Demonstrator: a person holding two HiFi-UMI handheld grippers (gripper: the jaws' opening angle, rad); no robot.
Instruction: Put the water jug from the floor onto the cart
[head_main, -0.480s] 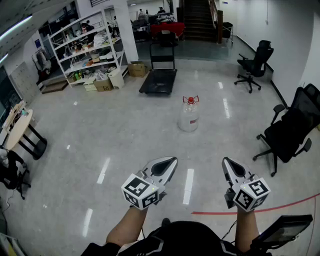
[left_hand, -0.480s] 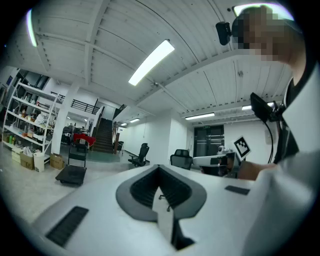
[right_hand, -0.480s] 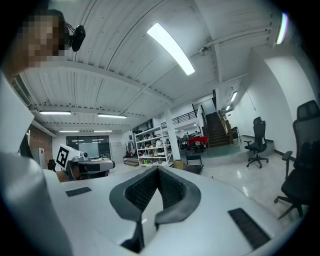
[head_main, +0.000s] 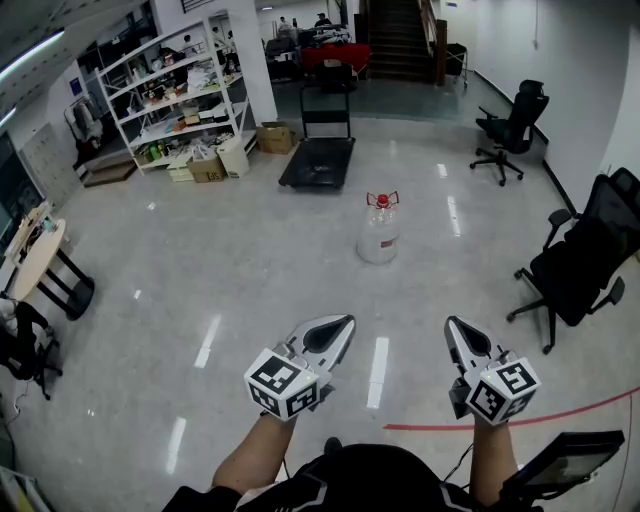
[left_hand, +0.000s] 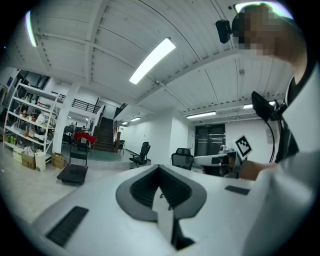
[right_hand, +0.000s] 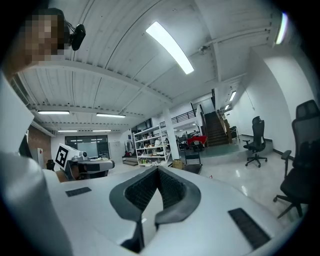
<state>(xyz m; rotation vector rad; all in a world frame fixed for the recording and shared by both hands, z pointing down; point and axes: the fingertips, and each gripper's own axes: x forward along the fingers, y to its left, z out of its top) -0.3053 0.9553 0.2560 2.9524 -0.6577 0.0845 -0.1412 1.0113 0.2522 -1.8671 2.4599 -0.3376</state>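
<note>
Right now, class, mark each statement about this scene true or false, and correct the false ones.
The water jug stands upright on the floor. True.
The jug sits on the cart. False: the cart is farther off, apart from it.
The left tool and the right tool are both shut and empty. True.
The left tool touches the jug. False: both tools are well short of it.
The jug's cap is blue. False: it is red.

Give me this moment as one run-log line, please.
water jug: upright on floor, untouched | platform cart: beyond jug | left gripper: shut, empty | right gripper: shut, empty
</note>
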